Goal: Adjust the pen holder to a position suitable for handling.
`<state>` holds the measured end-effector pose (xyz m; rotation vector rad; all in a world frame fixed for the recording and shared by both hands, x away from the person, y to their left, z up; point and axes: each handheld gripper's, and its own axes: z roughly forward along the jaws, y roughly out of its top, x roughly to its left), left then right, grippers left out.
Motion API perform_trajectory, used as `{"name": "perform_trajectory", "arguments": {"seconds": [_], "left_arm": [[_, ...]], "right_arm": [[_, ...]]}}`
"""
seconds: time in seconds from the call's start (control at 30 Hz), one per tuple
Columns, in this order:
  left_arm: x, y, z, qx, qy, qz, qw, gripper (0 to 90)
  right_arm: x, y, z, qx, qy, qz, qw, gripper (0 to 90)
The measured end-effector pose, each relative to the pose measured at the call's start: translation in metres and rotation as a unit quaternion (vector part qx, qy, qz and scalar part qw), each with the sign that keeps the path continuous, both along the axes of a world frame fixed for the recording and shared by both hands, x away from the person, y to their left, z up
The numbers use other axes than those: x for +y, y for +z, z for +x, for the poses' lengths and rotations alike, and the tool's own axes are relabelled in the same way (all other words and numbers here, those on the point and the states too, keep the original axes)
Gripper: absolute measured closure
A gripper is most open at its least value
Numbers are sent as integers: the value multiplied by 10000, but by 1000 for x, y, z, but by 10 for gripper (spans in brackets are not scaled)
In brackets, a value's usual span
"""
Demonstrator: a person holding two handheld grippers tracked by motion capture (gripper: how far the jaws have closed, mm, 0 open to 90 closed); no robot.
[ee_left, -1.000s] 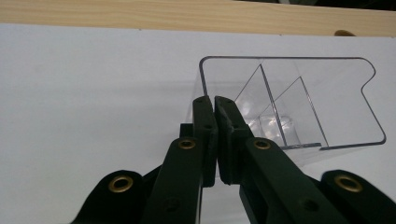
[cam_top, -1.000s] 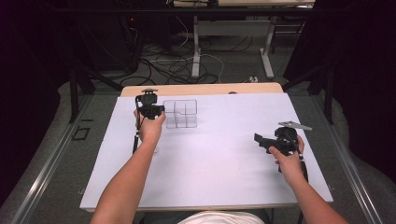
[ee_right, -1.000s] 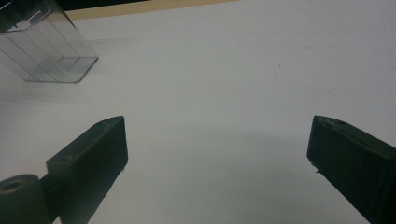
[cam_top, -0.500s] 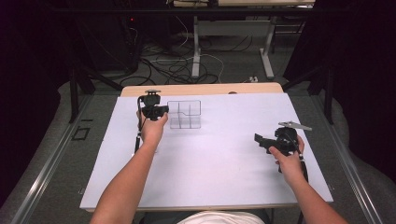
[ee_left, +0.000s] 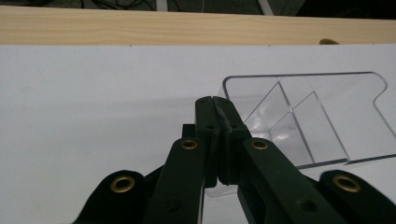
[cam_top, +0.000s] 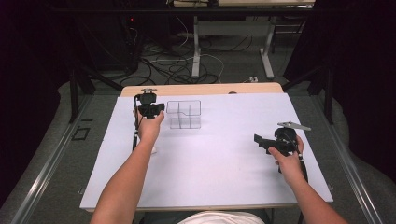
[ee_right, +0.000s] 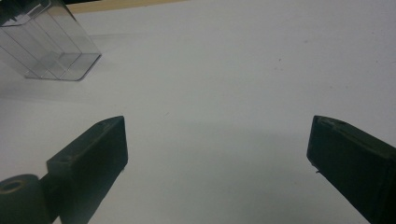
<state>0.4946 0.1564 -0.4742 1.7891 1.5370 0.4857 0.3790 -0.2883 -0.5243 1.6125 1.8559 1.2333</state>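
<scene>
My left gripper (ee_left: 215,100) pinches the clear divider box's (cam_top: 184,114) left wall.
Jaws clamped tight on it at the far left; my right gripper (cam_top: 262,141) hangs wide open, near right. No readable writing.

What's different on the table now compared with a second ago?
The clear divided box has slid a little to the right on the white sheet, drawn by the left gripper, whose jaws are shut on the box's near wall in the left gripper view. The right gripper has stayed where it was near the right edge, jaws wide open and empty.
</scene>
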Motion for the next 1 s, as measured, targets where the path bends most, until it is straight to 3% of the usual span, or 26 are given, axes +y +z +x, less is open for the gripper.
{"name": "perform_trajectory", "arguments": {"seconds": [0.1,0.2,0.47,0.87,1.0], "left_arm": [[-4,-4,2,4,-100,-13,9999,900],[-7,-6,3,21,-117,161,9998,900],[-9,-9,5,-14,-240,111,9997,900],[-33,-10,-1,-74,-434,128,9989,900],[-41,-11,-3,-122,-445,39,9989,900]], "right_arm": [[0,-1,0,-10,-15,-27,10000,48],[-1,-2,0,14,-14,-31,10000,48],[-1,-3,1,19,4,-29,10000,49],[0,-3,1,42,7,-24,10000,49],[1,-3,1,47,18,-22,10000,49]]}}
